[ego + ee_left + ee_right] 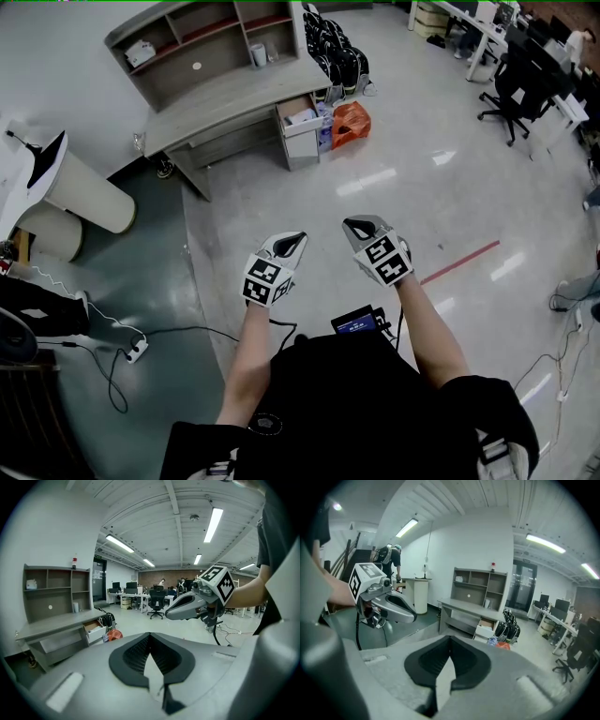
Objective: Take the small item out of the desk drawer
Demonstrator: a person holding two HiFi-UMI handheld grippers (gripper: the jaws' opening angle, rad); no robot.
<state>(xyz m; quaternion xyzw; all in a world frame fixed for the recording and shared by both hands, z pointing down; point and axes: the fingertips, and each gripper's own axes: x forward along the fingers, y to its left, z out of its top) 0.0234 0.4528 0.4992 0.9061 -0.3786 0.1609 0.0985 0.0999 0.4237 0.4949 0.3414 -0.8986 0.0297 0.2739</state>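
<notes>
Left gripper (292,240) and right gripper (354,227) are held side by side before the torso, tipped slightly down. Both are closed and empty. The desk drawer (298,114) is seen open, well apart.

Low in the middle of the frame, the left gripper (150,641) has its jaws together, empty. The right gripper (174,612) hangs at centre right. At left, a desk (56,630) has its drawer (95,629) pulled out.

Head view steeply down, both gripper views facing the distant desk (225,105)
</notes>
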